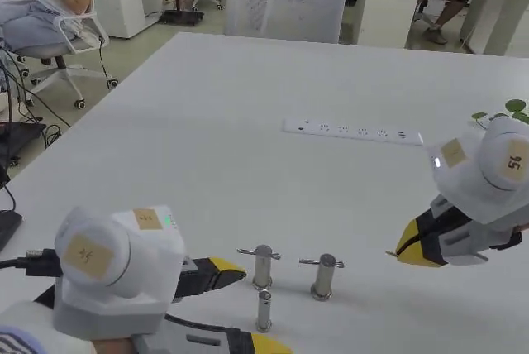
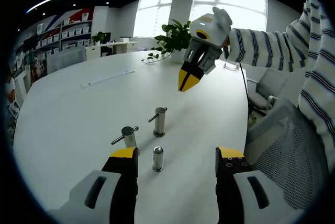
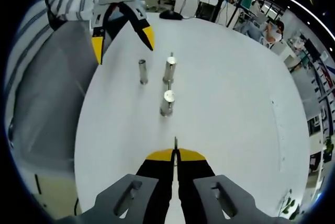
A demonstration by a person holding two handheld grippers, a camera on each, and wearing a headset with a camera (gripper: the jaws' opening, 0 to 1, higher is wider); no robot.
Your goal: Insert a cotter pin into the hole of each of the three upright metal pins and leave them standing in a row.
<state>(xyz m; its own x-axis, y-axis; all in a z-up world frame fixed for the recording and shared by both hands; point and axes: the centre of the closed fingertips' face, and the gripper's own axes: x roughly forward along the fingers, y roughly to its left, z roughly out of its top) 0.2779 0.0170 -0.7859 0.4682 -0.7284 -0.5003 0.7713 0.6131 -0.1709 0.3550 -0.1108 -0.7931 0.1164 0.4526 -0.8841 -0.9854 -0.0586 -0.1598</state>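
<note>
Last insertion, likely: the far post (image 1: 263,265) and right post (image 1: 322,278) carry theirs. The right gripper (image 3: 176,153) pinches a cotter pin (image 3: 175,143), off right. The left gripper (image 2: 177,153) gapes around the near bare post (image 1: 264,308). Next: align pin with hole.

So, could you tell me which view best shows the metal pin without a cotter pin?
The left gripper view: the bare metal pin stands close, centred ahead of the open left tool. The head view shows it small near the frame's bottom; the right gripper view, distant.
</note>
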